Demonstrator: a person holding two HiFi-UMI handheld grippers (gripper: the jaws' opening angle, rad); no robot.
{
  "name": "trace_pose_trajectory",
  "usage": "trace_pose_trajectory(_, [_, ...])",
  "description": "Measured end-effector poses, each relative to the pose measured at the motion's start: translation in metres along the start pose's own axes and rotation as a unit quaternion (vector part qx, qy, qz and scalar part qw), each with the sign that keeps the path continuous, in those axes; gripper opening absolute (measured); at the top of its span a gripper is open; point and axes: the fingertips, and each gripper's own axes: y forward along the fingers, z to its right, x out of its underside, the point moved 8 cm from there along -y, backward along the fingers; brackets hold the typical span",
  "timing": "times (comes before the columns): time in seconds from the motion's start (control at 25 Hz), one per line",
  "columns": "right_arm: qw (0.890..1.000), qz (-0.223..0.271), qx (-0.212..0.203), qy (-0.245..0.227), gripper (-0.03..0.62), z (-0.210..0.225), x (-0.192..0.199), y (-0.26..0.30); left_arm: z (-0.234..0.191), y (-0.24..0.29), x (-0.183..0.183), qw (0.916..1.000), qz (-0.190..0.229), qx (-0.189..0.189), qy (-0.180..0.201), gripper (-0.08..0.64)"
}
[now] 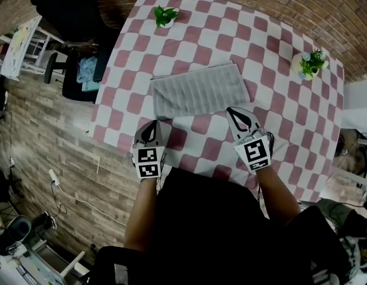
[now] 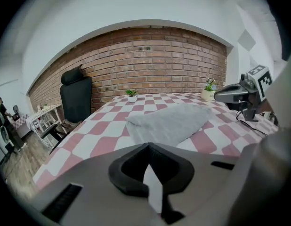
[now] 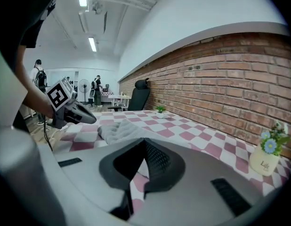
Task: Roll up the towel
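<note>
A grey towel (image 1: 198,91) lies flat, folded to a rectangle, on the red-and-white checked table (image 1: 272,70). My left gripper (image 1: 152,125) sits just short of the towel's near left corner, jaws shut with nothing between them. At the near right corner is my right gripper (image 1: 232,110), also shut and empty; I cannot tell whether its tip touches the cloth. In the left gripper view the towel (image 2: 171,121) lies ahead of the closed left gripper (image 2: 146,147). The right gripper view shows the towel (image 3: 119,131) beyond the closed right gripper (image 3: 144,142).
A small potted plant (image 1: 165,15) stands at the table's far left edge and another (image 1: 309,63) at the far right. A black office chair (image 1: 76,52) is left of the table. A brick wall (image 2: 150,60) runs behind it.
</note>
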Motion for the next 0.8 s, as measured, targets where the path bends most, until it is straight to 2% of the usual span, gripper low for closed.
trace_pose_trajectory(0.32, [0.999, 0.001, -0.032, -0.032, -0.002, -0.026, -0.004, 0.005, 0.004, 0.001, 0.008, 0.9999, -0.015, 0.005, -0.004, 0.0])
trace_pose_trajectory(0.6, [0.998, 0.002, -0.039, -0.046, 0.002, -0.032, -0.002, 0.009, 0.001, 0.011, 0.021, 0.9989, -0.044, 0.005, -0.015, 0.113])
trace_pose_trajectory(0.8, [0.998, -0.003, -0.041, -0.051, 0.002, -0.03, -0.003, 0.011, -0.004, 0.024, 0.024, 0.9977, -0.064, 0.012, -0.018, 0.129])
